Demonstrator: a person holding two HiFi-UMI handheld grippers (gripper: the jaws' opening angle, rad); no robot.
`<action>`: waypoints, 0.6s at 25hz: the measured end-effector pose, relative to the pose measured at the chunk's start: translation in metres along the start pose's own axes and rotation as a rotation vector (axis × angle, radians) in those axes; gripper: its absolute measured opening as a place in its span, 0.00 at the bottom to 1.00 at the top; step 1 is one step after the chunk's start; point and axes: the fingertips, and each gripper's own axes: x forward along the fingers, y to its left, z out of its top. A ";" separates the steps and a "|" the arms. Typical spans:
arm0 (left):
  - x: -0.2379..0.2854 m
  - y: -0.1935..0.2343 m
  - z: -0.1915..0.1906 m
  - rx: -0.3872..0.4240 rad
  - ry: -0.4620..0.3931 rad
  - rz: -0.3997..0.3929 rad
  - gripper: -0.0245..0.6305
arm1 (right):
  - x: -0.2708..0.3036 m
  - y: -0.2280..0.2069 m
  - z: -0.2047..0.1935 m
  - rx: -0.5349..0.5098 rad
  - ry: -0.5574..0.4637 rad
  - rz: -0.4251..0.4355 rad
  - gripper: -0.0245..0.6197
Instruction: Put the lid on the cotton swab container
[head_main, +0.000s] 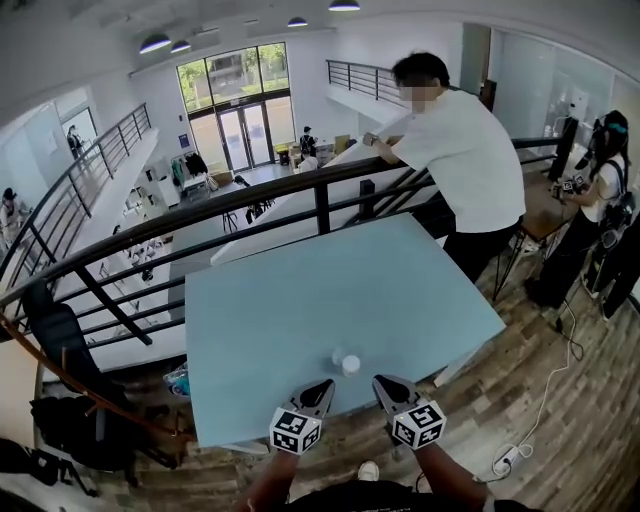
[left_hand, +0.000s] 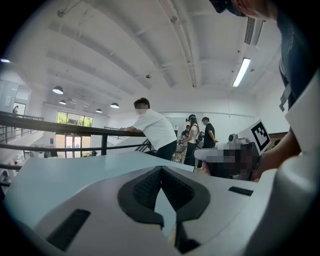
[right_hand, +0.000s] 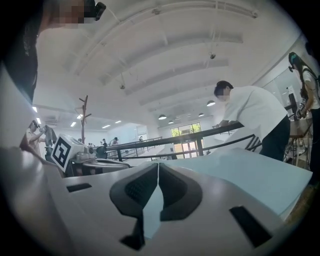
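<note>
A small white cotton swab container (head_main: 350, 365) stands on the light blue table (head_main: 300, 300) near its front edge. A second small pale piece (head_main: 338, 355) touches its left side; it is too small to tell whether this is the lid. My left gripper (head_main: 328, 384) and right gripper (head_main: 378, 380) hover just in front of it, side by side, over the table's front edge. In the left gripper view the left gripper (left_hand: 161, 171) is shut with nothing between its pads. The right gripper (right_hand: 158, 166) is likewise shut and empty. Neither gripper view shows the container.
A black railing (head_main: 320, 190) runs behind the table. A person in a white shirt (head_main: 465, 150) leans on it at the far right corner. Another person (head_main: 600, 190) stands at a wooden table on the right. A black chair (head_main: 60, 340) is at the left, and a power strip (head_main: 505, 460) lies on the floor.
</note>
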 end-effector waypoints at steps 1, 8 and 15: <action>0.004 0.000 0.001 -0.003 0.001 0.005 0.06 | 0.001 -0.005 0.001 0.001 0.000 0.005 0.07; 0.027 0.002 0.000 -0.013 0.018 0.048 0.06 | 0.006 -0.032 -0.001 0.008 0.020 0.043 0.07; 0.046 0.006 -0.004 -0.037 0.026 0.109 0.06 | 0.009 -0.058 -0.008 0.083 0.003 0.095 0.07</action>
